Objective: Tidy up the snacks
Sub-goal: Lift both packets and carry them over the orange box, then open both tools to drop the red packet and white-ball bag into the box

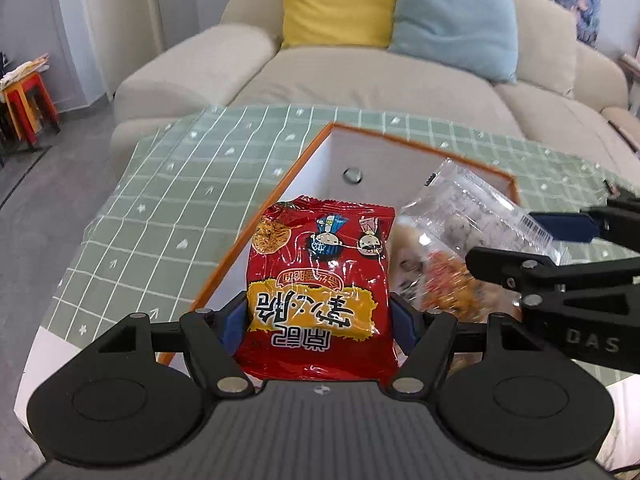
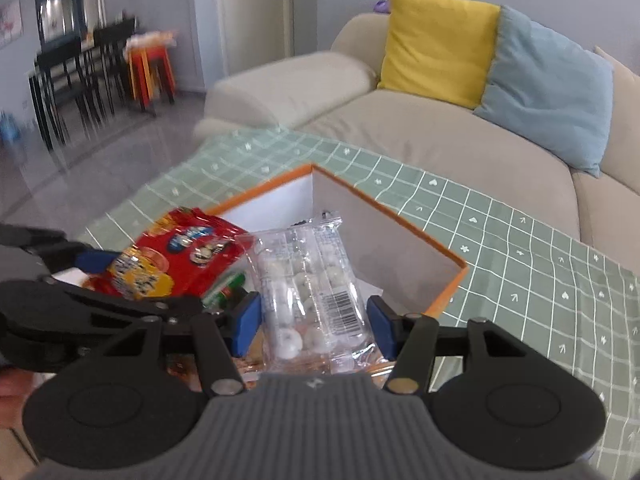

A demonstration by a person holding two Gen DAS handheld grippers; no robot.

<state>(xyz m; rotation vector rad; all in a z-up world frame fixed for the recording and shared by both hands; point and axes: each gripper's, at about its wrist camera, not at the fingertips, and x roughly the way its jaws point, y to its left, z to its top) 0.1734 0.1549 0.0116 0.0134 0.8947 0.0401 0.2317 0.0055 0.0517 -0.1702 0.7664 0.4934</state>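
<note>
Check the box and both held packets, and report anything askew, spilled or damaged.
Nothing stands out. The left gripper holds the red snack bag and the right gripper the clear packet, both intact, over the upright orange-rimmed box. No spill shows.

Red packet, green checked tablecloth

We see soft, even daylight with faint shadows. Glare glints on the red snack bag and clear packet. Motion blur smears the dining chairs in the right wrist view. Fisheye bending curves the sofa; corners go dark.
</note>
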